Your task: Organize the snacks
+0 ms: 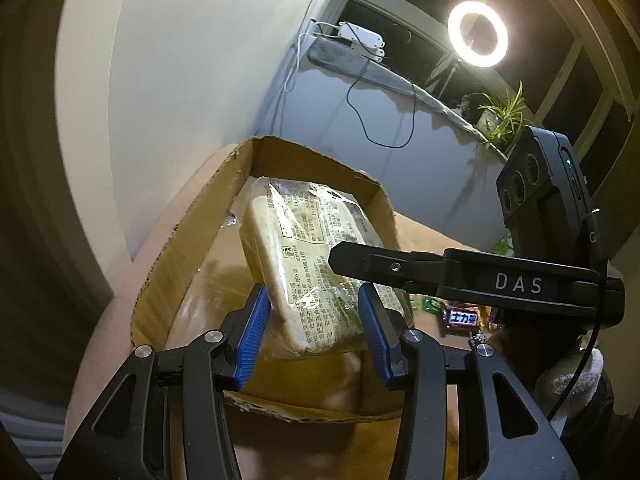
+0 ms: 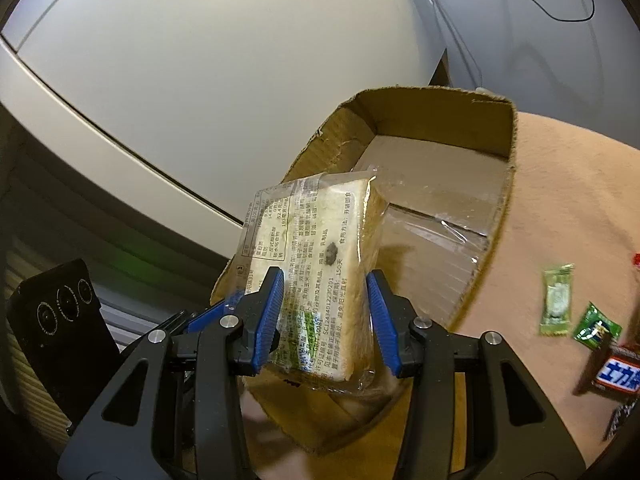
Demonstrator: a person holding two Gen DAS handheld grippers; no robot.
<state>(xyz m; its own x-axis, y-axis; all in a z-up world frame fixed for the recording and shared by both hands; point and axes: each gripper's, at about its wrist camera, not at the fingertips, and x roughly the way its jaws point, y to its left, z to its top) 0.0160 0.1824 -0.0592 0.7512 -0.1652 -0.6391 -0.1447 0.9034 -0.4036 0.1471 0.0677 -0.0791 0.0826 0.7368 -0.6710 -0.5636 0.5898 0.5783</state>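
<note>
A wrapped slice of bread [image 1: 308,264] in clear printed plastic hangs over an open cardboard box [image 1: 188,240]. It shows in the right wrist view [image 2: 316,276] too, above the same box [image 2: 440,208]. My left gripper [image 1: 314,328] has its blue pads on both sides of the packet's near end. My right gripper [image 2: 326,320] also has its pads against the packet's sides. A finger of the right gripper [image 1: 372,266] reaches across the packet in the left wrist view. The left gripper's body [image 2: 56,320] shows at lower left of the right wrist view.
The box sits on a peach-coloured cloth [image 2: 560,208]. Small snacks lie to its right: two green packets [image 2: 556,300], [image 2: 596,326] and a chocolate bar [image 2: 620,374]. A ring light [image 1: 478,34] and a plant [image 1: 504,116] stand behind by the wall.
</note>
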